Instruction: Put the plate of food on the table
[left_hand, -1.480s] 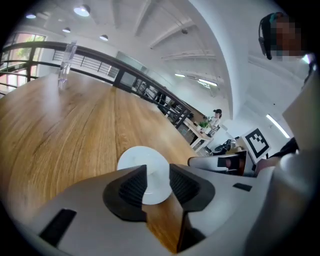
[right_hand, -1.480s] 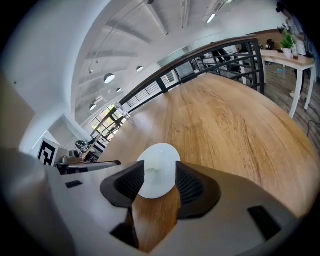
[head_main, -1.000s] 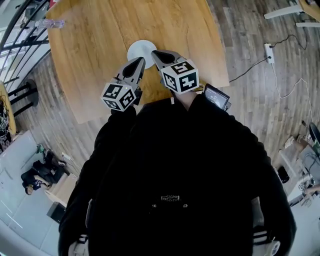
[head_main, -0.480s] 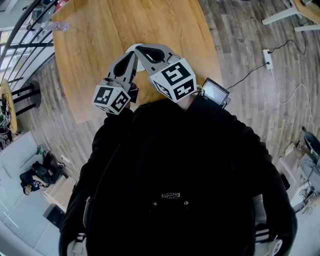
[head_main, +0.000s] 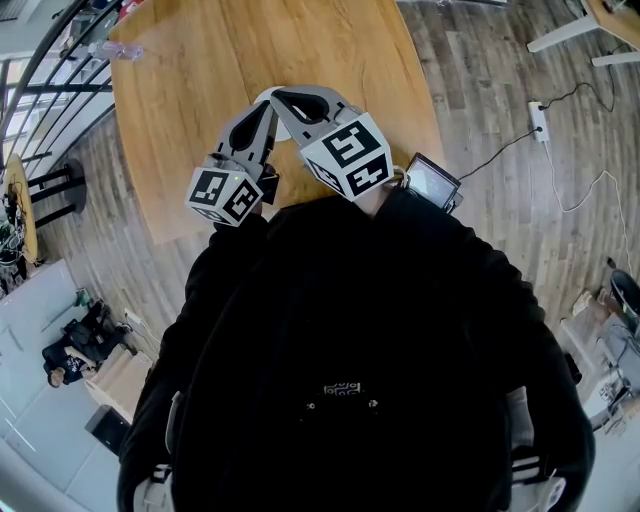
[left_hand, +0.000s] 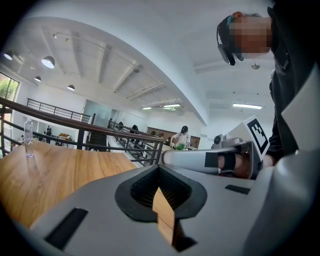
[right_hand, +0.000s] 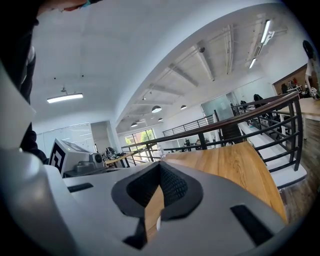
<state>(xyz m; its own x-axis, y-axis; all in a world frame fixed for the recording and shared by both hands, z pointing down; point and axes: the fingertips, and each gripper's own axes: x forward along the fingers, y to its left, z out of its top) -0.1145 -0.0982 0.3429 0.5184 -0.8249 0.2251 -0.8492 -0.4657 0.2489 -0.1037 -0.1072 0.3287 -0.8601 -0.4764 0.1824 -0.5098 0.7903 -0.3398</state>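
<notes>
– Checking jaws first: what are they doing?
– Both pairs are sitting clenched, gripping nothing. Left gripper (left_hand: 160, 186) is showing only wood through its slit. Right gripper (right_hand: 159, 186) is showing the same, plus a white speck (right_hand: 158, 223) low in the slit.
– Plate?
– Not showing clearly. In the head view both grippers are hovering over the table (head_main: 200, 70), tips close together, covering the spot beneath. The speck is maybe its rim, so I'm guessing the plate is lying on the table right under them. No food is showing anywhere.
– Step?
– I'm judging it as placing done, hands clearing off.
– Next?
– That's calling for drawing both grippers back toward the body, keeping them high so nothing is clipping the plate. No regrasp needed.
</notes>
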